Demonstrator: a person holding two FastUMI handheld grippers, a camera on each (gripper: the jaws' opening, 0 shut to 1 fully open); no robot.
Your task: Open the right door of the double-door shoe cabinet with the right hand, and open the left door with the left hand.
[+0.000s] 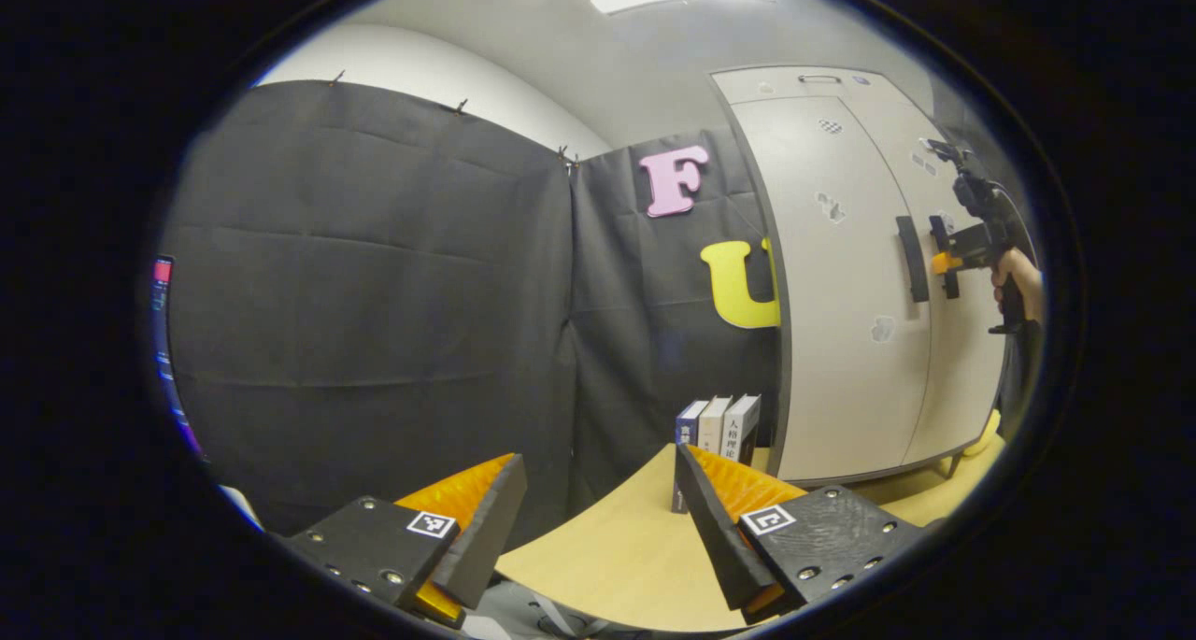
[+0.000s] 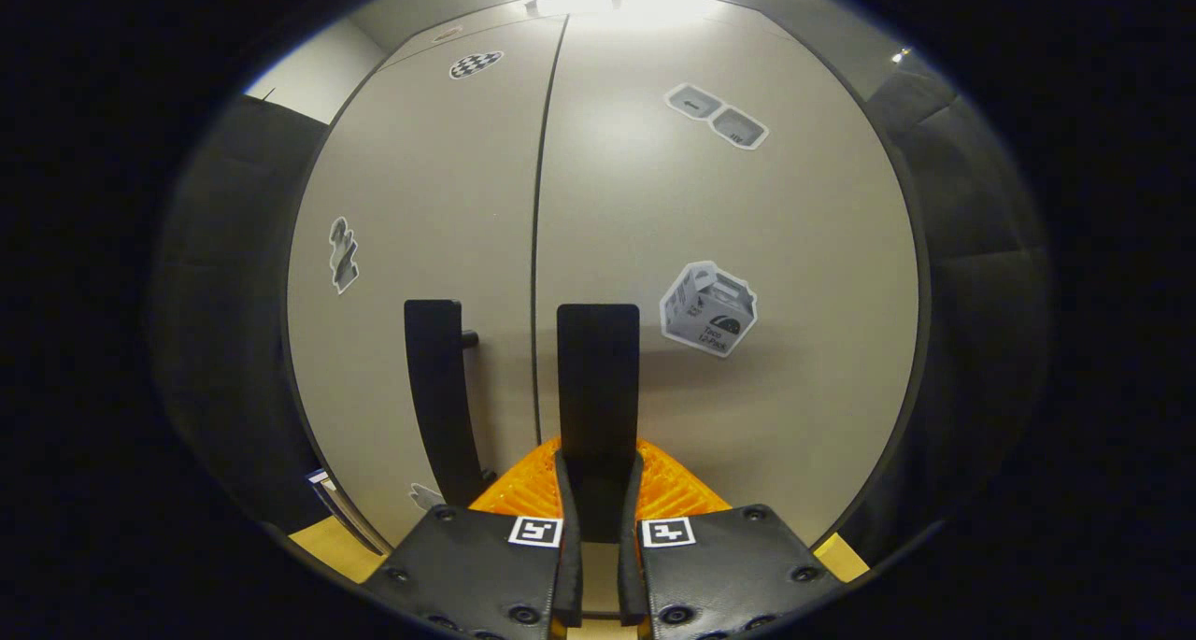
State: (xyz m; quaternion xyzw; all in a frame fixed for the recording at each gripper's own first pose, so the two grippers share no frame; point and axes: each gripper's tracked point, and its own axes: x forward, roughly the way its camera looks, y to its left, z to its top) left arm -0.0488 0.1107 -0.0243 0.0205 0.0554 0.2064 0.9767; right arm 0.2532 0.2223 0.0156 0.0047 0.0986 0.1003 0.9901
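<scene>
The grey double-door shoe cabinet (image 1: 841, 360) stands on the wooden table at the right in the left gripper view, both doors flush. My left gripper (image 1: 598, 458) is open above the table edge, well short of the cabinet and its dark left handle (image 1: 913, 259). Farther off, a hand holds my right gripper (image 1: 946, 264) at the right handle. In the right gripper view, the right gripper (image 2: 598, 467) is shut on the dark vertical right handle (image 2: 598, 378) of the right door (image 2: 775, 229). The left handle (image 2: 434, 388) stands just left of the seam on the left door (image 2: 420, 201).
Three books (image 1: 718, 427) stand upright on the wooden table (image 1: 607, 547) just left of the cabinet's base. Black cloth walls (image 1: 374, 294) enclose the back and left. Stickers dot both doors.
</scene>
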